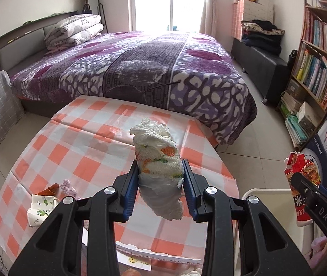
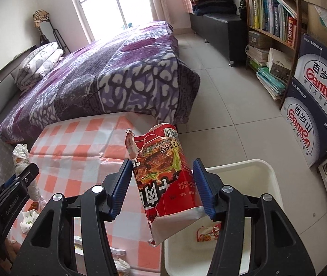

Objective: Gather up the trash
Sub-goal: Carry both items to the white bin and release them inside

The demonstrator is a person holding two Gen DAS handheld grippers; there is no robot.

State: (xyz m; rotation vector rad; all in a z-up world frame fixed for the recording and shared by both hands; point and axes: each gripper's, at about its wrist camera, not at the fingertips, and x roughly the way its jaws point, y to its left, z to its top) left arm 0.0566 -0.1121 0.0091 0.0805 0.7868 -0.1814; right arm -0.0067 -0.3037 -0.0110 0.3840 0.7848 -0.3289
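Note:
My left gripper [image 1: 161,174] is shut on a rolled white diaper with orange and green print [image 1: 157,158], held above the checked table [image 1: 76,138]. The diaper also shows at the left of the right wrist view [image 2: 20,158]. My right gripper [image 2: 163,174] is shut on a torn red snack wrapper [image 2: 165,179], held over the table's right edge beside a white bin [image 2: 267,174]. A small red packet [image 2: 207,233] lies inside the bin. The wrapper also shows in the left wrist view [image 1: 301,184].
Small white packets with green print [image 1: 40,209], an orange scrap [image 1: 50,188] and a lilac piece [image 1: 68,187] lie at the table's left front. A purple-covered bed [image 1: 140,69] stands behind the table. A bookshelf [image 2: 271,18] and stacked water cartons [image 2: 317,105] stand at right.

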